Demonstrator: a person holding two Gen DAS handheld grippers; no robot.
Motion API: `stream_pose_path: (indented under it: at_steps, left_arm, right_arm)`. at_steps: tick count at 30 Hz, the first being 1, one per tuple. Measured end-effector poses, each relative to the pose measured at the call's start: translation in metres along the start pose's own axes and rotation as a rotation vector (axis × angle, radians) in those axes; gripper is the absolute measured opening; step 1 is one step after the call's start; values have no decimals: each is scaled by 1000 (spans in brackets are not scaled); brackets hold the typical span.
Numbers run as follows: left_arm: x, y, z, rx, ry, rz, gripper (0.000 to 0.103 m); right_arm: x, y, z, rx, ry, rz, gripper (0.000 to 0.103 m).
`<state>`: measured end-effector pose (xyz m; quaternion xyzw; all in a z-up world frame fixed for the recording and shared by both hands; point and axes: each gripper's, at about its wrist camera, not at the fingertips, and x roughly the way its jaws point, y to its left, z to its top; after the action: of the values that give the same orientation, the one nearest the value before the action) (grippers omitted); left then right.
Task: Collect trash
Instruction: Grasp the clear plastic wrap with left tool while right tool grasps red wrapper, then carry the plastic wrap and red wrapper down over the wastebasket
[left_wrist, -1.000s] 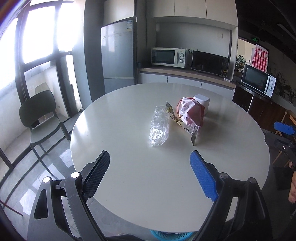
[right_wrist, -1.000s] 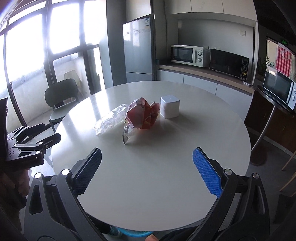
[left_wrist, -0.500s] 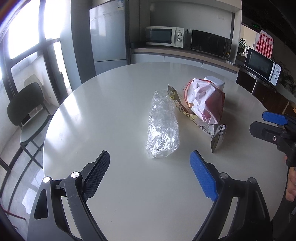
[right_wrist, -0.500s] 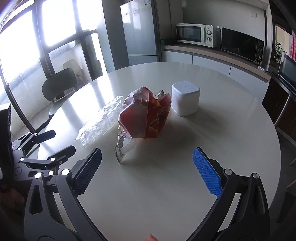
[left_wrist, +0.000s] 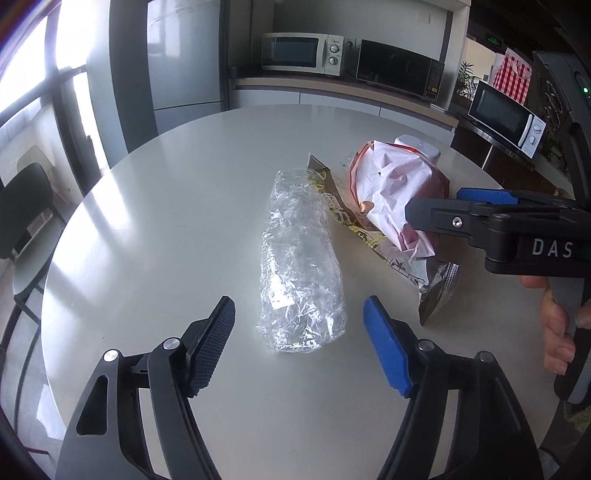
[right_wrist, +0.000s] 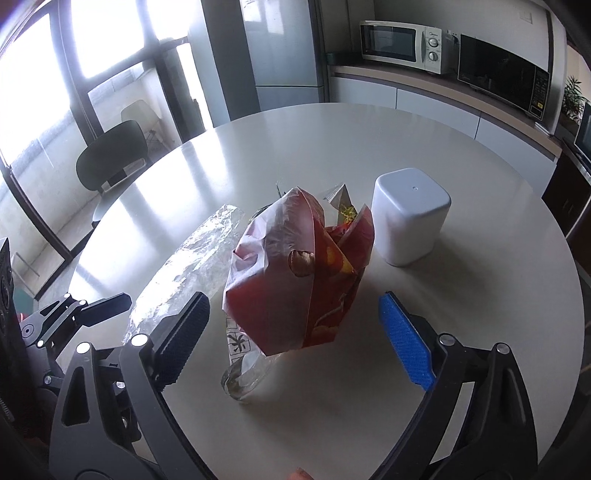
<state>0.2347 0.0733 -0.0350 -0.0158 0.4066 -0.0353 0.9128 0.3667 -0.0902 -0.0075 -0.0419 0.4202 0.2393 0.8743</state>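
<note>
The crumpled clear plastic wrapper (left_wrist: 301, 266) lies mid-counter, its near end between the left gripper (left_wrist: 299, 347)'s narrowing, empty fingers. The red crinkled snack bag (right_wrist: 299, 273) stands just right, ahead of the right gripper (right_wrist: 295, 336)'s wide, just-closing fingers. Flimsy film may slip or drag neighbouring trash.

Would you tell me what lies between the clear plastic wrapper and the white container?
The crumpled red bag, seen in the right wrist view.
</note>
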Motion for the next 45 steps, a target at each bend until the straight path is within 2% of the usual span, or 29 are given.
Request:
stream_pose_path:
  at_steps: [1, 2, 3, 4, 5, 6, 8, 9, 11, 19, 25, 29, 34, 45]
  left_arm:
    - [1, 1, -1, -1, 6, -5, 63]
    - [3, 2, -1, -2, 10, -10, 55]
    - [5, 2, -1, -7, 14, -12, 45]
    - [5, 3, -2, -13, 11, -14, 44]
    - [5, 3, -2, -19, 6, -22, 41]
    - [4, 3, -2, -25, 3, -29, 37]
    - [1, 5, -3, -41, -8, -31, 33]
    - [-1, 7, -5, -54, -10, -36, 30]
    - [-5, 9, -7, -80, -18, -43, 28]
    - [-36, 14, -18, -135, -78, -23, 25]
    - [-65, 13, -29, -163, -119, -20, 25]
    - [-78, 7, -35, -160, -136, -17, 25]
    - [-94, 0, -47, -154, -151, -25, 24]
    - [-127, -30, -71, -93, -171, -33, 24]
  right_arm:
    - [4, -1, 1, 1, 8, -3, 83]
    - [7, -2, 1, 2, 15, -6, 81]
    - [10, -3, 1, 3, 23, -7, 72]
    - [13, -4, 1, 3, 34, -8, 63]
    - [15, -5, -1, 6, 44, -3, 62]
    - [16, -6, -4, 11, 46, 5, 56]
    - [16, -6, -7, -2, 48, 5, 33]
    - [14, -7, -9, -3, 44, 3, 30]
    - [11, -9, -12, 4, 35, 11, 15]
    - [-21, -16, -18, 15, -64, -2, 5]
    - [-50, -18, -27, 29, -131, 11, 2]
    - [-74, -17, -34, 19, -205, -13, 1]
    - [-110, -19, -43, 31, -262, 11, 1]
    - [-172, -27, -94, 17, -290, -3, 1]
